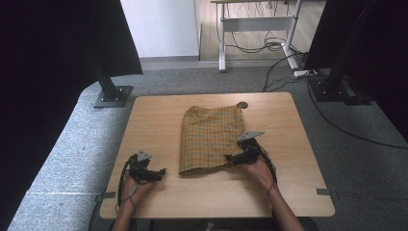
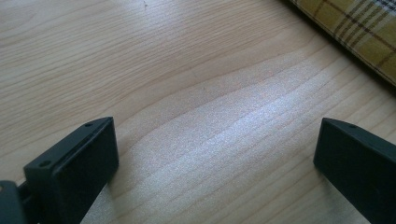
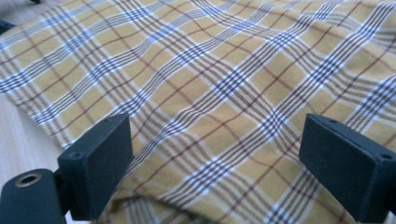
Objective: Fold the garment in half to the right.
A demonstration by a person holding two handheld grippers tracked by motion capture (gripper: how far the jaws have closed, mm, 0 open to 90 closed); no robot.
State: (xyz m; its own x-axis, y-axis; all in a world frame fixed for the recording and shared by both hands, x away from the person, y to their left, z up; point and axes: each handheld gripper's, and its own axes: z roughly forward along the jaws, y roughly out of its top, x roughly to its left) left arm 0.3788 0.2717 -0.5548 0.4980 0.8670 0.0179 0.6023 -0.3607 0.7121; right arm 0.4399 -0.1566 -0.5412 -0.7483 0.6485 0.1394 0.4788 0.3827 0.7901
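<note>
Wooden tabletop [image 1: 159,115] bearing a folded yellow plaid cloth [image 1: 209,137] at centre. Right gripper [image 1: 230,158], jaws wide apart, at the cloth's near right corner; left gripper [image 1: 162,172], jaws wide, over bare wood just beside the cloth.

Light wood table [image 1: 159,115] on grey carpet; folded yellow plaid cloth [image 1: 209,137] lies flat at centre, slightly right.

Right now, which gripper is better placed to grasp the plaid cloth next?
The right gripper: its open jaws already straddle the plaid cloth at its near corner. The left gripper is open above bare table, beside the cloth.
</note>
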